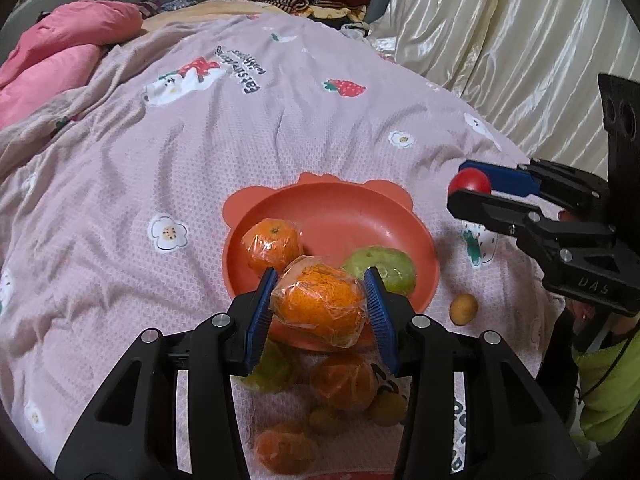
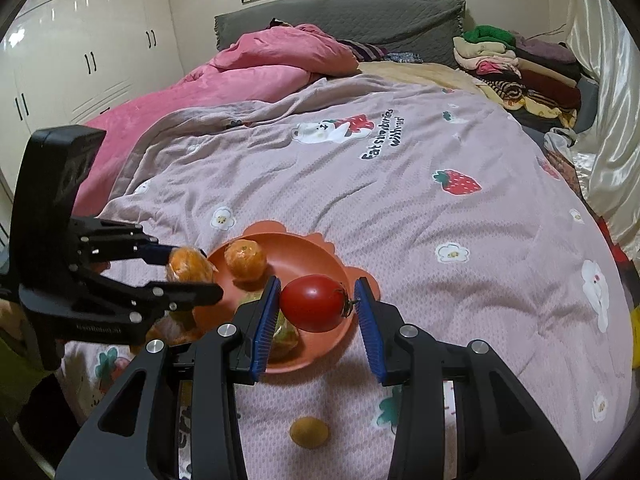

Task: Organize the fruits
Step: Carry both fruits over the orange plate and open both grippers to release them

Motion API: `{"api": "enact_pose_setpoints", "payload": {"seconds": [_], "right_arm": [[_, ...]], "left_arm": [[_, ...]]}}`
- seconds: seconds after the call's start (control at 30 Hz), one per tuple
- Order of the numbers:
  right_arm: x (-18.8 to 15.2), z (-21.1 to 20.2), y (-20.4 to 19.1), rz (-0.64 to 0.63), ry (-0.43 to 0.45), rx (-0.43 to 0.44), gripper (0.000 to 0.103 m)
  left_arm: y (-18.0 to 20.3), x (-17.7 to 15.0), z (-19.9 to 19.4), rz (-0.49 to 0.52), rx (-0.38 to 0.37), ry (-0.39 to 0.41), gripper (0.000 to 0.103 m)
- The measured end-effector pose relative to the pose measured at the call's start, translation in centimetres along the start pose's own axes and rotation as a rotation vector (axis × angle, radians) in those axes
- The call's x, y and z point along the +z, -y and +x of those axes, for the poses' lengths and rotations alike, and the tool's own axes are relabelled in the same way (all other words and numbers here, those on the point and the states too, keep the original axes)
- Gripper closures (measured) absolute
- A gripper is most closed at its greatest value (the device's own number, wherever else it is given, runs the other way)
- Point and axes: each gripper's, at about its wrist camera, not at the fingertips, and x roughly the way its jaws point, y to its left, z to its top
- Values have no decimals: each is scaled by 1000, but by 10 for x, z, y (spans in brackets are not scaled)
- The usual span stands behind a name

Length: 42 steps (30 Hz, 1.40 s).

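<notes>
An orange-pink plate [image 1: 360, 216] [image 2: 320, 252] lies on the bed. In it sit a plastic-wrapped orange [image 1: 272, 246] [image 2: 245, 259] and a wrapped green fruit [image 1: 384, 266] [image 2: 286, 338]. My left gripper [image 1: 320, 304] [image 2: 192, 276] is shut on another wrapped orange [image 1: 320, 304] [image 2: 189, 266], held above the plate's near edge. My right gripper [image 2: 316, 304] [image 1: 466, 190] is shut on a red tomato [image 2: 314, 303] [image 1: 470, 182], held above the plate's right side.
A small yellow-brown fruit [image 1: 464, 309] [image 2: 309, 432] lies on the blanket right of the plate. Several more wrapped oranges and small fruits [image 1: 340, 384] lie below my left gripper. A pink duvet [image 2: 256, 68] and stacked clothes [image 2: 520, 68] are at the far end.
</notes>
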Motion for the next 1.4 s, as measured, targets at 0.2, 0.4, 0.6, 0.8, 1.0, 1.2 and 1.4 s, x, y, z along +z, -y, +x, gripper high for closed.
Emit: {"api": "enact_pose_setpoints", "payload": {"seconds": [0.2,0.4,0.6,0.8,1.0,1.2,1.4], "right_arm": [[5,17,2,2,-25,11,66],[7,33,2,4,-51,23,66],[8,48,1,-2,-74,33,66],[10,60,1,-9,-93,39,66],[11,70,-1,-16,-114,43,66],[12,75,-1,-16,-120,41,66],[13,81,-1,-18,-138,39,66]], "left_arm": [[-3,0,10,1,-3,-17,67],[-6,1,15,-2,-1,-24,67],[-8,1,17,2,3,-31,67],[-8,1,19,4,7,-32,67],[-10,1,22,3,13,-42,66],[-11,2,18,3,14,-29,66],[-11,0,17,5,18,-38,66]]}}
